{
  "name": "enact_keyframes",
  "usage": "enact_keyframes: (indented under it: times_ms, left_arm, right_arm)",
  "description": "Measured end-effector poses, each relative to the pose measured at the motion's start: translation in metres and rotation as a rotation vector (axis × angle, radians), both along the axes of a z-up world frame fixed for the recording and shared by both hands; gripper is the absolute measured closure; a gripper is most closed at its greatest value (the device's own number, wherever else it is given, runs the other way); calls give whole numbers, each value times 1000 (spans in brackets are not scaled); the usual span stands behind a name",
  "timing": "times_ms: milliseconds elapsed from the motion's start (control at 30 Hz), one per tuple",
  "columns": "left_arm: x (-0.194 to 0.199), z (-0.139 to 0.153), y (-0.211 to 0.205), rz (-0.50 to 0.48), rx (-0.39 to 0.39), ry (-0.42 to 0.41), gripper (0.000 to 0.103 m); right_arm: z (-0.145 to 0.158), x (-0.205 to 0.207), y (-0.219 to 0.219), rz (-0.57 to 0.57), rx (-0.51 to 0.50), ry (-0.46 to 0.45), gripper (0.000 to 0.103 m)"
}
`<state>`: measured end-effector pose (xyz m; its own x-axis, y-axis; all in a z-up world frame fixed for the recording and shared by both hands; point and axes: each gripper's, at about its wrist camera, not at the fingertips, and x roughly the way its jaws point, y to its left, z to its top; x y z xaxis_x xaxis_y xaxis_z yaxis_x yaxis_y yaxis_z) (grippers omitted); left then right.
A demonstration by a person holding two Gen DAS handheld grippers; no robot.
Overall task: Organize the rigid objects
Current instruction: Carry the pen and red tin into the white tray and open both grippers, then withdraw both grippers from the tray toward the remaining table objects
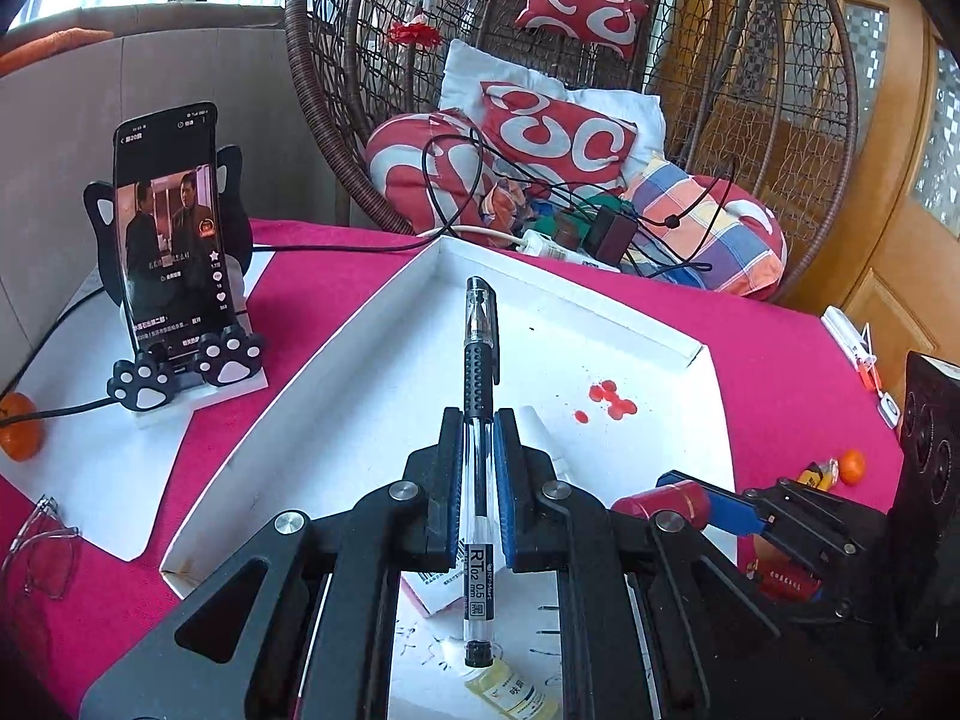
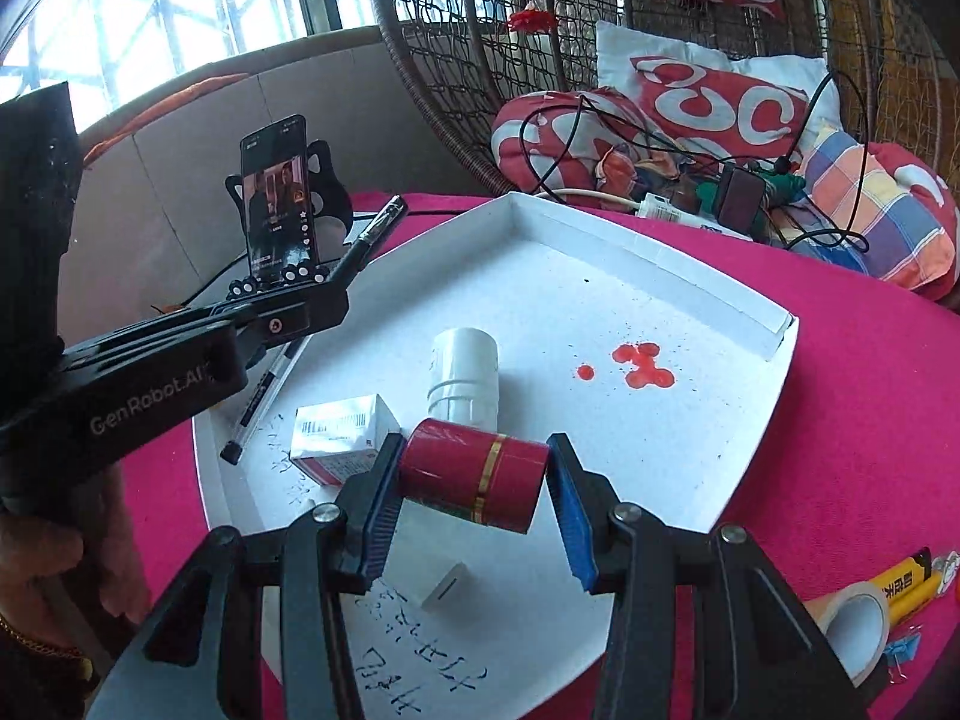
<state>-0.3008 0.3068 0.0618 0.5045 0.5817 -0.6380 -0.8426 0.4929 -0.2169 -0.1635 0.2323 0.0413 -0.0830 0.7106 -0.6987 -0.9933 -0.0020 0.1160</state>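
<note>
My left gripper [image 1: 479, 420] is shut on a black gel pen [image 1: 480, 372], held lengthwise above the white cardboard tray [image 1: 336, 372]. The pen also shows in the right wrist view [image 2: 264, 390] over the tray's left edge. My right gripper [image 2: 474, 450] is shut on a red cylindrical tin with gold bands [image 2: 474, 474], held across the jaws above the tray [image 2: 690, 450]. In the tray lie a white plastic bottle [image 2: 465, 381], a small red-and-white box [image 2: 342, 438] and a small white cube [image 2: 444, 585]. A small yellow bottle [image 1: 510, 690] lies below the pen's end.
A phone on a paw-shaped stand [image 1: 174, 258] stands left of the tray. Glasses [image 1: 42, 546] and an orange [image 1: 21, 426] lie at the left. A tape roll [image 2: 858, 630], yellow lighter [image 2: 906, 585] and clips lie at the right. A wicker chair with cushions [image 1: 540, 138] stands behind.
</note>
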Motion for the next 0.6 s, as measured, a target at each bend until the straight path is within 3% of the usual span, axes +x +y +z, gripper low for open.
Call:
enact_keyframes:
  times_ms: [133,167,233,267,300,367,467,600]
  left_arm:
    - [1,-1,2,32,-1,41,94]
    - [1,-1,1,42,3,44,89]
    - [-2,0,-3,65,11,32,52]
    - [-4,1,-5,78,20,24,12]
    - [-8,3,-10,97,39,11,0]
    - [-15,11,-24,132,105,-28,0]
    - [-21,20,-45,157,147,-56,0]
    - [-24,35,-73,159,189,-112,0]
  right_arm:
    - [-6,-3,1,3,2,-3,53]
    - [-7,-4,-2,-5,9,-18,49]
    - [-6,-5,-7,-18,37,-46,21]
    - [-5,-5,-10,-18,51,-47,19]
    - [-4,-5,-14,-16,59,-45,19]
    - [0,-4,-21,-17,77,-34,18]
    - [7,-3,-40,-50,137,-66,0]
    - [17,5,-66,-93,203,-87,0]
